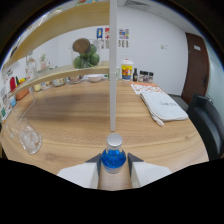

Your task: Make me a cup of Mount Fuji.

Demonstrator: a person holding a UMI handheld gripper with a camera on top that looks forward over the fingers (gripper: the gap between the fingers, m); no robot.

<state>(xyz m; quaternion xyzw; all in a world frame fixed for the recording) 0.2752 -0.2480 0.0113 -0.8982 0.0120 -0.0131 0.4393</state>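
One blue bottle (114, 156) in gripper (114, 161); wooden table (75, 120), white walls (150, 45).

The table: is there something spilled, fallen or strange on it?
Nothing stands out. The blue bottle stands upright between the fingers of the claw, the glasses stand beside it, the white bag lies flat, and the wooden table shows no spill.

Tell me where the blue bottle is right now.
In the gripper view, the blue bottle sits between the fingers of the hand-held gripper, on the wooden table, just before the white post.
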